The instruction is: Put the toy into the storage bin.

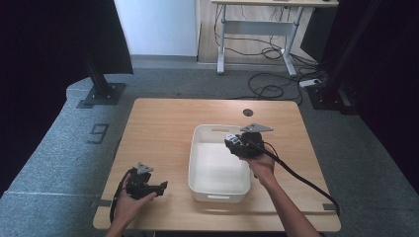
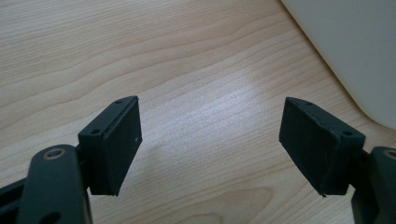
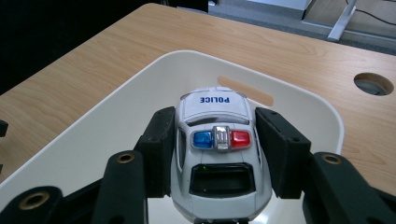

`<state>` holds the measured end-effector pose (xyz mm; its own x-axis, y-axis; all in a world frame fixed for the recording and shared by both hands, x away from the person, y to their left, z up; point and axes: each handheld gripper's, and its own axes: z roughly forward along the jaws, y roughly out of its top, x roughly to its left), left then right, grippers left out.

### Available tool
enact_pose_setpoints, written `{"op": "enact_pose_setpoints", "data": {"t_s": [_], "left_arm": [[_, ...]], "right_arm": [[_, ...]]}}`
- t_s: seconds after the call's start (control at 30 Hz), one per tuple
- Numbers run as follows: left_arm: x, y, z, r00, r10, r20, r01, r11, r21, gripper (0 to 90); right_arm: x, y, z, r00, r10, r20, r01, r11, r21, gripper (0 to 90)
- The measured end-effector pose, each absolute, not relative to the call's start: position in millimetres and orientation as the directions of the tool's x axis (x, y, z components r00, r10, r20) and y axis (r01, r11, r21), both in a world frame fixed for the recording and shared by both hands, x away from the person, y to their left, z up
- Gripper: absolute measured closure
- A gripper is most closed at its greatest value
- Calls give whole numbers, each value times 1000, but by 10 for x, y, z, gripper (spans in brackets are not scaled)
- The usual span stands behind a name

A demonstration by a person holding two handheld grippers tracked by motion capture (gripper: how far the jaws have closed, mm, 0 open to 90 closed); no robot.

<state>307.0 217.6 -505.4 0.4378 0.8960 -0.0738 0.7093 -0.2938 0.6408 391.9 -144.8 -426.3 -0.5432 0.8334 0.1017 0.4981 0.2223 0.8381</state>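
High view: a white plastic bin (image 1: pixel 217 190) sits on the wooden table (image 1: pixel 158 123); the right gripper (image 1: pixel 236 144) hangs over its far right corner, the left gripper (image 1: pixel 160 188) rests just left of it.

Left gripper view: jaws spread wide over bare wood beside the bin.

Right gripper view: jaws pinch a toy police car (image 3: pixel 217 154) above the bin.

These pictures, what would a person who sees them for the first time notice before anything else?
Most likely the white toy police car with its blue and red roof lights, held between the fingers of the right gripper above the far right corner of the white tub. Next, the left gripper, open with nothing in it, low over the bare wooden table to the tub's left.
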Motion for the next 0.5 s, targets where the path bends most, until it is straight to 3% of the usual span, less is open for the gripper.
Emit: {"op": "enact_pose_setpoints", "data": {"t_s": [0.5], "left_arm": [[3065, 2178, -5051, 438, 896, -75, 710, -293, 640, 222]], "right_arm": [[3977, -1307, -4329, -547, 831, 100, 519, 243, 820, 500]]}}
